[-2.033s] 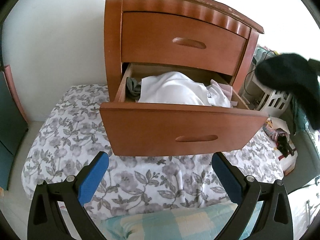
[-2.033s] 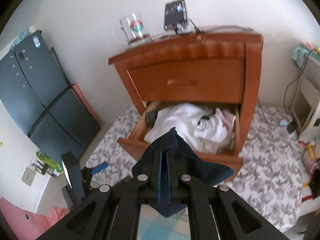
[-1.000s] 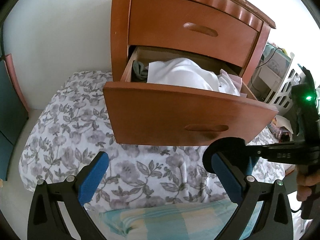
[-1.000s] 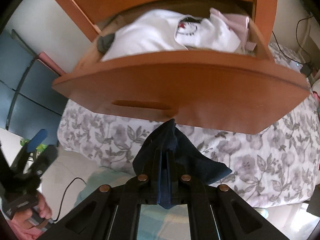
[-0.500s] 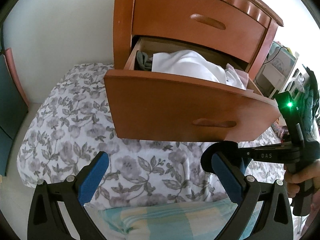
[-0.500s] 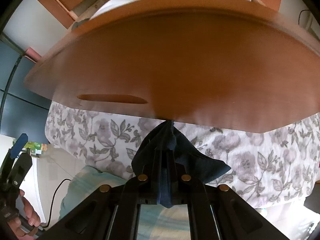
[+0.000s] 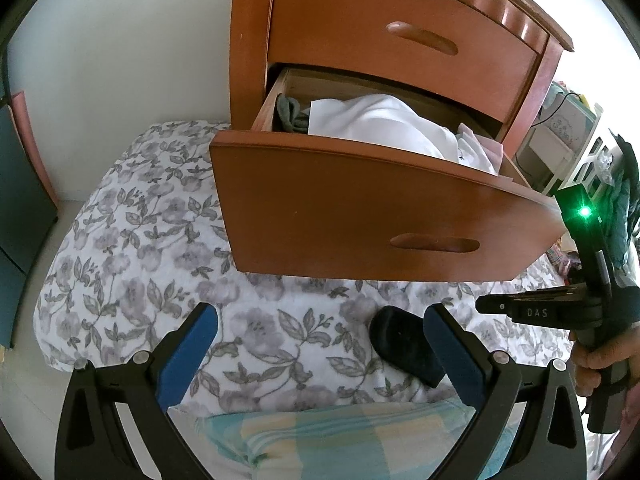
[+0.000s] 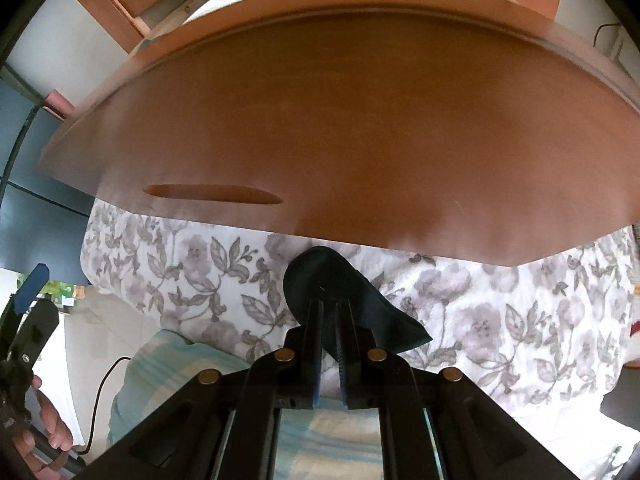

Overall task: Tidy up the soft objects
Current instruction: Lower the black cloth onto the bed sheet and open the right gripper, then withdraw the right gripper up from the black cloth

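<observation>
Now the dark sock is seen lying on the floral bedspread, just below the front of the open lower drawer. The right claw is pointed steeply down at it; its jaws have just been opening, a narrow gap is visible between the pads, and the sock's rear part is between them, no longer pinched as far as can be told. From the left wrist view the sock is seen just inside the left claw's right finger, apart from the pad. The left claw is held wide open above the bedspread, nothing gripped. White clothes and a grey sock are packed in the drawer. A checked pillow is seen at the near edge.
</observation>
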`<state>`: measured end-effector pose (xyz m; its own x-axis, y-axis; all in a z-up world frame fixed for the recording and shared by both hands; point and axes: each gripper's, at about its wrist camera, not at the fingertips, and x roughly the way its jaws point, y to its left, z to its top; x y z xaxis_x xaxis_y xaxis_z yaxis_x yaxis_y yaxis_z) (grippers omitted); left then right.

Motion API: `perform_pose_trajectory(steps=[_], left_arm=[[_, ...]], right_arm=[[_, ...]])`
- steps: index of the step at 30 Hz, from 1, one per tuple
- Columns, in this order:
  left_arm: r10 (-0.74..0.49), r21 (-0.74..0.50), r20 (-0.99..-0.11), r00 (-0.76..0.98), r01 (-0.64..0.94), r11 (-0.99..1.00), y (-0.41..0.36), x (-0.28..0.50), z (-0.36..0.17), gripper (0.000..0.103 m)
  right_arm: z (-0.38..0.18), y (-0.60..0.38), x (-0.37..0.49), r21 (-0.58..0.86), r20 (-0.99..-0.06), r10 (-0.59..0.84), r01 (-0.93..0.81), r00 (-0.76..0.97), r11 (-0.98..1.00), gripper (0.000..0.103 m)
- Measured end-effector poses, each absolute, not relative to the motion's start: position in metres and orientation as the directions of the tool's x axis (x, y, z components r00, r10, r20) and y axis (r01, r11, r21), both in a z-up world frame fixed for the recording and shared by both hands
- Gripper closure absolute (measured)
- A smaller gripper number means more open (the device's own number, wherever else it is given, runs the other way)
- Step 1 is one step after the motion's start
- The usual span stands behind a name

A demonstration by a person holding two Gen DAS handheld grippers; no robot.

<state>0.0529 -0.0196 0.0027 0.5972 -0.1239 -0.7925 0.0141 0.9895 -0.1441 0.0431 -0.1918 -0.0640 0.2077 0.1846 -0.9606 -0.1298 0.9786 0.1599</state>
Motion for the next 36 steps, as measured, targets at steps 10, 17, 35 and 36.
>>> perform_pose_trajectory(steps=[10,17,35,36], left_arm=[[-0.125,-0.154,-0.805,0.580,-0.001,0.988,-0.017,0.054,0.000,0.001],[-0.126,-0.160,-0.810,0.573,-0.008,0.987,-0.016,0.054,-0.001,0.001],[-0.100,-0.155,-0.784,0.613,-0.036,0.987,-0.013,0.056,-0.003,0.001],[-0.098,-0.154,-0.780,0.617,-0.037,0.987,-0.012,0.056,-0.003,0.001]], right_arm=[[-0.055,-0.197,0.038,0.086,-0.959,0.112,-0.111,0.261,0.990,0.029],[-0.048,-0.200,0.035,0.062,-0.947,0.092,-0.107,0.308,0.992,0.000],[-0.033,-0.208,0.028,0.058,-0.904,0.091,-0.091,0.418,0.994,0.000],[-0.031,-0.208,0.027,0.059,-0.900,0.091,-0.089,0.427,0.994,0.000]])
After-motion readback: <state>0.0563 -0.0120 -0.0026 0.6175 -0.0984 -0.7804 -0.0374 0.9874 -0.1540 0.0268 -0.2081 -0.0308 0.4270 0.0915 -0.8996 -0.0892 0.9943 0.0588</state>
